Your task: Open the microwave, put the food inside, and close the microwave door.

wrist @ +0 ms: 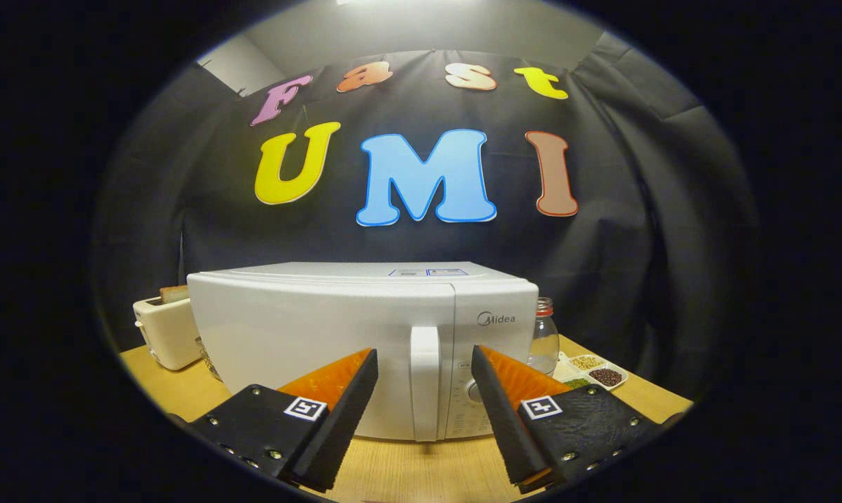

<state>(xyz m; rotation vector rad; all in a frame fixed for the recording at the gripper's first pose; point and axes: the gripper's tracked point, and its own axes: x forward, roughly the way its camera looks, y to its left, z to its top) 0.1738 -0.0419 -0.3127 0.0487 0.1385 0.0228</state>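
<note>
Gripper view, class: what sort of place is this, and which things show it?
Probably a mock kitchen counter set up in a booth. A closed microwave stands on a wooden table, flanked by a toaster, a glass jar and a tray of grains. The gripper is open, facing the door handle.

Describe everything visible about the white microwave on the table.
The white box-shaped microwave stands upright on the light wooden table, door shut. Its glossy door spans most of the front, with a vertical white bar handle at its right edge; beside that sits a narrow control panel with a round dial. A white toaster stands at one side, a clear glass jar at the other. The gripper is open, fingers flanking the handle without touching.
</note>
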